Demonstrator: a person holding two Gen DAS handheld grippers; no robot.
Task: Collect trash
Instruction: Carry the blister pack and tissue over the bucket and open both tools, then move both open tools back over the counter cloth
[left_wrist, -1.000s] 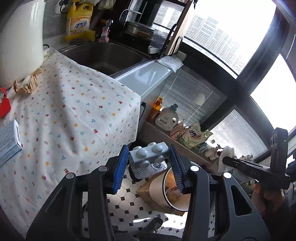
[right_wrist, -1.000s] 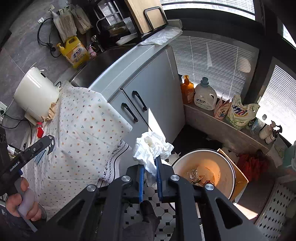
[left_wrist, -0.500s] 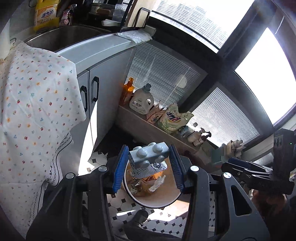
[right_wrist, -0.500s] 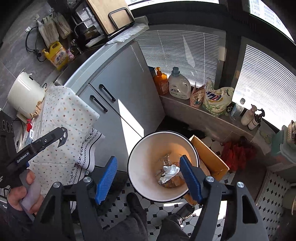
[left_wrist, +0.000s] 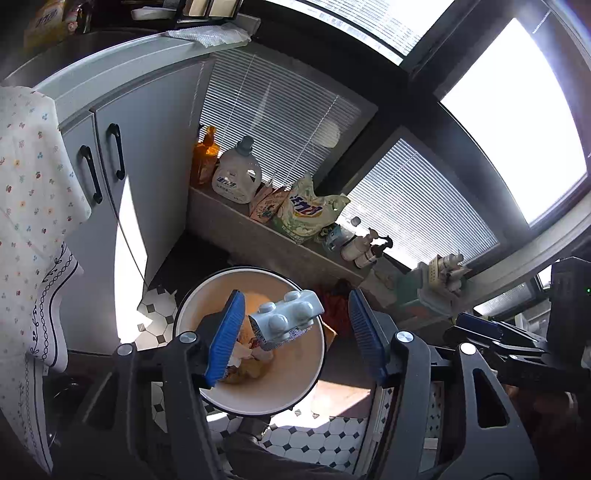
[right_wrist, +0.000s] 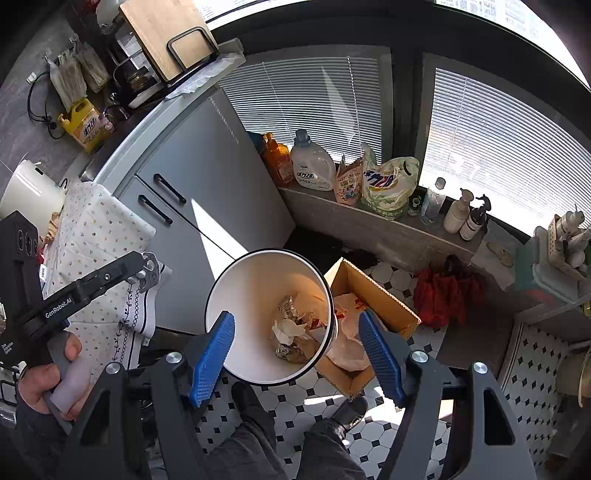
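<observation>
A white round trash bin (left_wrist: 310, 384) stands on the tiled floor and holds crumpled paper and wrappers; it also shows in the right wrist view (right_wrist: 236, 280). My left gripper (left_wrist: 295, 336) is open above the bin. A pale blue toy brick with a silver blister pack (left_wrist: 286, 319) hangs free between its fingers, touching neither pad, over the bin's mouth. My right gripper (right_wrist: 295, 354) is open and empty above the bin. A crumpled white tissue (right_wrist: 286, 326) lies inside the bin.
A cardboard box (right_wrist: 373, 291) with papers sits right of the bin. Grey cabinets (right_wrist: 207, 184) and a floral tablecloth (right_wrist: 99, 236) are to the left. A low ledge (right_wrist: 388, 229) holds detergent bottles and bags. The person's feet (right_wrist: 251, 402) stand before the bin.
My left gripper has opened and the brick with the blister pack has come loose over the bin. My right gripper opened and dropped the tissue into the bin.
</observation>
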